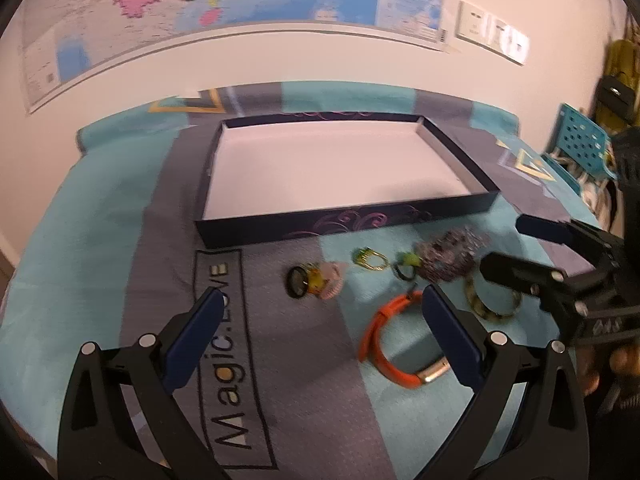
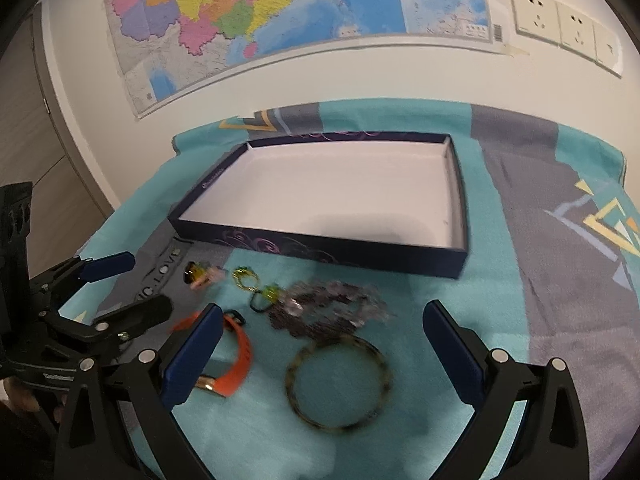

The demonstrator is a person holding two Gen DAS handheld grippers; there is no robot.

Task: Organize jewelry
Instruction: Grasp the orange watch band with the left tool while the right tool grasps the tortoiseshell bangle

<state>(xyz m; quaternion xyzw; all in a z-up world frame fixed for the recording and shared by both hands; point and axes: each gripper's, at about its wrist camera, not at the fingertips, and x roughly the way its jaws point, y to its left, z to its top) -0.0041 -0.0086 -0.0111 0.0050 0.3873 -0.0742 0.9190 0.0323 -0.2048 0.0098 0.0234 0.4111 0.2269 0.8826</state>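
Observation:
A shallow dark blue box [image 1: 304,229] [image 2: 320,250] with a white inside lies empty on the cloth. In front of it lie an orange bracelet [image 1: 374,330] [image 2: 240,364], a tortoiseshell bangle [image 1: 474,302] [image 2: 338,382], a purple beaded piece [image 1: 448,256] [image 2: 332,308], a gold ring [image 1: 370,258] [image 2: 244,278], a green-stoned ring [image 1: 406,266] [image 2: 266,296] and a black, yellow and pink piece [image 1: 316,280] [image 2: 200,274]. My left gripper [image 1: 322,308] [image 2: 140,284] hangs open above the cloth near the orange bracelet. My right gripper [image 2: 322,320] [image 1: 506,244] is open over the bangle.
A teal and grey cloth [image 1: 100,240] [image 2: 520,280] with printed letters covers the table. A map [image 2: 280,12] and wall sockets [image 2: 560,20] are on the wall behind. A blue perforated basket [image 1: 582,142] stands off the right edge.

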